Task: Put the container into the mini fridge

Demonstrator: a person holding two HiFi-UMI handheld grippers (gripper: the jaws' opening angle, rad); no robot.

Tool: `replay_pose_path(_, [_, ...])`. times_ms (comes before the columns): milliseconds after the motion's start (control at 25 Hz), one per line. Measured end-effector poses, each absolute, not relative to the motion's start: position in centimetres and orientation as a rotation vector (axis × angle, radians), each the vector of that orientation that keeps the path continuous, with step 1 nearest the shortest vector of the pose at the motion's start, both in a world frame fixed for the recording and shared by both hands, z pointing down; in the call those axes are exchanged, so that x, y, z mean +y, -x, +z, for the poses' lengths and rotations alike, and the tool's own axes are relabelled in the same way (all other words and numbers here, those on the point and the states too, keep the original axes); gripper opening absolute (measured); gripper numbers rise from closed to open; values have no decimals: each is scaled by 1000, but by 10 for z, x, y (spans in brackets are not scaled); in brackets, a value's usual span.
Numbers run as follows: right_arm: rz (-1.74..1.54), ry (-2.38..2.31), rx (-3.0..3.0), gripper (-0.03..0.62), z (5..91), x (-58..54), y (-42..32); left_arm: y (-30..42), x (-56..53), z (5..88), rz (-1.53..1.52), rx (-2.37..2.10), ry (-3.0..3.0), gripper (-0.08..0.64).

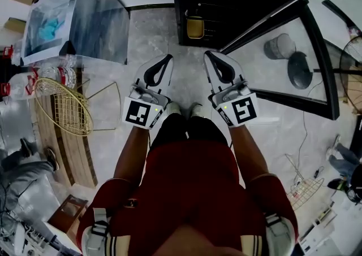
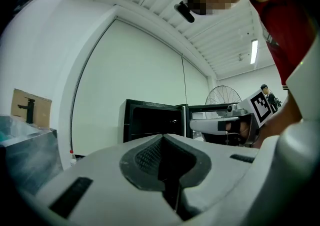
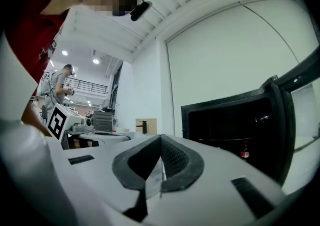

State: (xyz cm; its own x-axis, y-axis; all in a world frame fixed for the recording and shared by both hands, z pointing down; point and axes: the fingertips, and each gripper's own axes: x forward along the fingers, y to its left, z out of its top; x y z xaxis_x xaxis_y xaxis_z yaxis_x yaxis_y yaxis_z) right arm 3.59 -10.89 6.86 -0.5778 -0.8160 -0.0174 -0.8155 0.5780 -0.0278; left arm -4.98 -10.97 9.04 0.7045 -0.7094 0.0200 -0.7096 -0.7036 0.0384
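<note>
Left gripper and right gripper are hovering side by side, jaws pressing together, empty. Mini fridge is standing open.

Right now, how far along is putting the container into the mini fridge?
Done: the mini fridge stands open. In hand: nothing; left gripper and right gripper are shut and empty. Left: a yellow thing sits inside; whether it's the container I cannot tell.

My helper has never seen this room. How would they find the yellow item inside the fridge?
Look for the black mini fridge standing open ahead of the person. On a shelf by its left wall sits the yellow container, the only yellow thing inside.
</note>
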Motion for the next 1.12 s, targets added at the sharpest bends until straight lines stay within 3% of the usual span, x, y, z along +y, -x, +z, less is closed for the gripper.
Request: replay_pose_path(1120, [-3, 1464, 2711, -1, 16, -20, -51, 51, -38, 31, -64, -1135, -2923, 6])
